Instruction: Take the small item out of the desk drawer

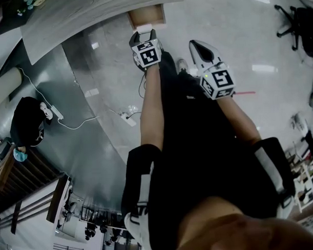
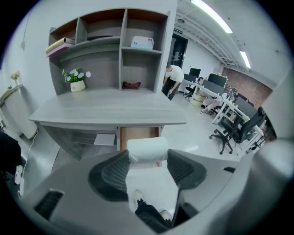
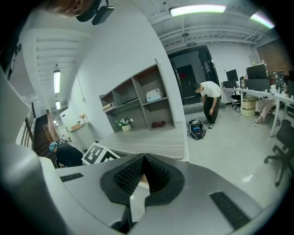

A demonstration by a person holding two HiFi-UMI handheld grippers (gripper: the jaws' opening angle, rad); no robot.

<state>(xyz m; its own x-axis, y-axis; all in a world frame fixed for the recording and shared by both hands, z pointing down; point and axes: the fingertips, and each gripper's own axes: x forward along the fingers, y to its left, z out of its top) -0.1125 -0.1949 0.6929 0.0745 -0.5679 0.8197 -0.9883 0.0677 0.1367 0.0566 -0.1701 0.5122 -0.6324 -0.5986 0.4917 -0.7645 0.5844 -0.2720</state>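
Observation:
My left gripper (image 2: 148, 157) is shut on a small white roll (image 2: 147, 148), which sits crosswise between its ribbed pads. Behind the roll, the wooden desk drawer (image 2: 139, 133) stands pulled out under the grey desk top (image 2: 110, 112). In the head view the left gripper (image 1: 143, 35) hangs just in front of the open drawer (image 1: 146, 16). My right gripper (image 1: 201, 49) is to its right over the floor. Its jaws (image 3: 144, 160) are shut tip to tip with nothing between them.
A shelf unit on the desk holds a potted plant (image 2: 76, 81), a box (image 2: 142, 42) and books. Office chairs (image 2: 234, 128) stand to the right. A person in white (image 3: 210, 98) bends near a backpack (image 3: 197, 129). Another person (image 1: 25, 121) crouches by the desk's left. A power strip (image 1: 128, 118) lies on the floor.

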